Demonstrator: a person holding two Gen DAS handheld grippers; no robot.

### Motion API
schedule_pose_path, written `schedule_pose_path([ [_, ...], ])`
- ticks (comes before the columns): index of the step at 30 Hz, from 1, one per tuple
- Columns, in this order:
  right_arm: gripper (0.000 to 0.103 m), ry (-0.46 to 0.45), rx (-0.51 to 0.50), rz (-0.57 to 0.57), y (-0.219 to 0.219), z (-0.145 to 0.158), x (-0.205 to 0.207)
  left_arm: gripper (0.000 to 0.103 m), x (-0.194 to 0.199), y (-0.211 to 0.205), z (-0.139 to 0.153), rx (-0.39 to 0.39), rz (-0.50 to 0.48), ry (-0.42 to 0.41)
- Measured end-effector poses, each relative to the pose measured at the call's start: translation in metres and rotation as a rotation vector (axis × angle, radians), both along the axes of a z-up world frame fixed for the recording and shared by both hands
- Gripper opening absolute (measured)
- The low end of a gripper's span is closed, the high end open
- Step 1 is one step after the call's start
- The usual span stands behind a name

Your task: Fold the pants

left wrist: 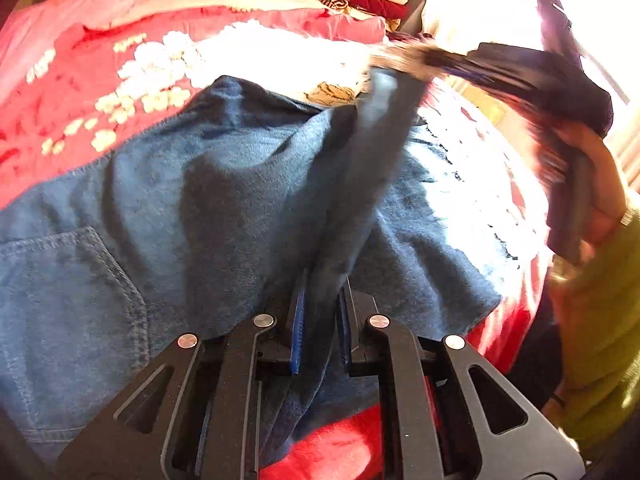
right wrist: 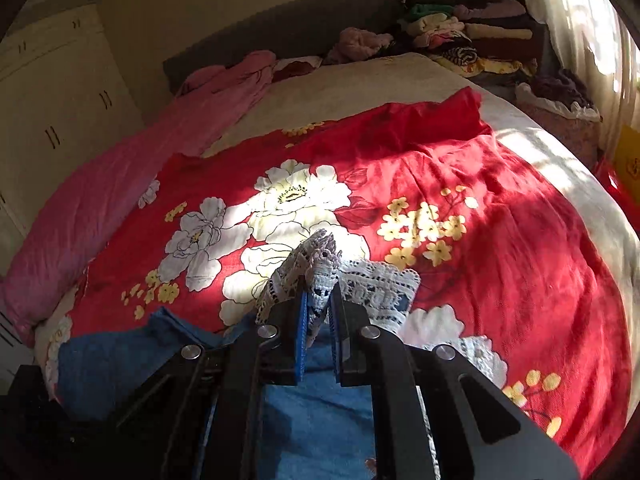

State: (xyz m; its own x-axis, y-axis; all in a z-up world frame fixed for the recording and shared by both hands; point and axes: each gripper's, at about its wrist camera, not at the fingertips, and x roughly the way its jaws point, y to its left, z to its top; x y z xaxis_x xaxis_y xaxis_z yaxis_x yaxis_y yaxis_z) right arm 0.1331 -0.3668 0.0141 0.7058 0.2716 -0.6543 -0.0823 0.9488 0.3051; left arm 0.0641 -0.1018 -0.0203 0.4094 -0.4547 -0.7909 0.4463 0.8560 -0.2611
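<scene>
Blue denim pants (left wrist: pixel 224 200) lie on a red floral bedspread (left wrist: pixel 72 92), a back pocket at the left. My left gripper (left wrist: pixel 322 296) is shut on a raised fold of the denim that stretches up to the right. My right gripper (left wrist: pixel 400 62) shows blurred at the upper right of the left wrist view, holding the other end of that fold. In the right wrist view my right gripper (right wrist: pixel 320 300) is shut on the white lace hem (right wrist: pixel 316 268) of the pants (right wrist: pixel 316 412), lifted above the bedspread (right wrist: pixel 500 220).
A pink pillow (right wrist: pixel 132 168) lies along the bed's left side. Stacks of folded clothes (right wrist: pixel 472 40) sit at the far right corner by a dark headboard (right wrist: pixel 288 28). White cupboards (right wrist: pixel 52 92) stand at the left, a curtain (right wrist: pixel 580 28) at the right. Strong sunlight crosses the bed.
</scene>
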Motion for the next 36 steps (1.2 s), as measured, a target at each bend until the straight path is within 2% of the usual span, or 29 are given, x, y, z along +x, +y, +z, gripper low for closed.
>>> schedule_pose_path([
  [2, 0.009, 0.004, 0.047, -0.021, -0.017, 0.001, -0.024, 0.0, -0.006, -0.001, 0.004, 0.056, -0.001, -0.056],
  [4, 0.009, -0.01, 0.082, -0.031, -0.027, 0.004, -0.05, 0.0, -0.013, -0.004, 0.011, 0.096, -0.009, -0.115],
  [7, 0.009, -0.026, 0.066, -0.036, -0.032, 0.008, -0.083, 0.0, -0.025, -0.005, 0.018, 0.134, -0.027, -0.173],
  [10, 0.009, 0.0, 0.028, -0.023, -0.031, 0.002, -0.112, 0.0, -0.039, -0.003, 0.025, 0.169, -0.042, -0.214],
  [12, 0.009, 0.047, 0.012, -0.015, -0.031, -0.01, -0.129, 0.0, -0.035, -0.002, 0.028, 0.176, -0.056, -0.21],
  [17, 0.009, 0.161, 0.022, -0.033, -0.036, -0.043, -0.15, 0.0, -0.04, -0.008, 0.009, 0.201, -0.097, -0.183],
  [31, 0.009, 0.208, 0.023, -0.064, -0.048, -0.056, -0.161, 0.0, -0.054, -0.021, -0.007, 0.275, -0.175, -0.167],
  [34, 0.017, 0.214, 0.013, -0.075, -0.051, -0.052, -0.163, 0.002, -0.056, -0.021, -0.008, 0.286, -0.174, -0.164],
  [35, 0.028, 0.2, -0.017, -0.094, -0.052, -0.047, -0.166, 0.004, -0.057, -0.018, -0.006, 0.271, -0.171, -0.156],
  [36, 0.034, 0.174, -0.06, -0.122, -0.054, -0.039, -0.17, 0.006, -0.059, -0.015, -0.003, 0.261, -0.17, -0.147],
])
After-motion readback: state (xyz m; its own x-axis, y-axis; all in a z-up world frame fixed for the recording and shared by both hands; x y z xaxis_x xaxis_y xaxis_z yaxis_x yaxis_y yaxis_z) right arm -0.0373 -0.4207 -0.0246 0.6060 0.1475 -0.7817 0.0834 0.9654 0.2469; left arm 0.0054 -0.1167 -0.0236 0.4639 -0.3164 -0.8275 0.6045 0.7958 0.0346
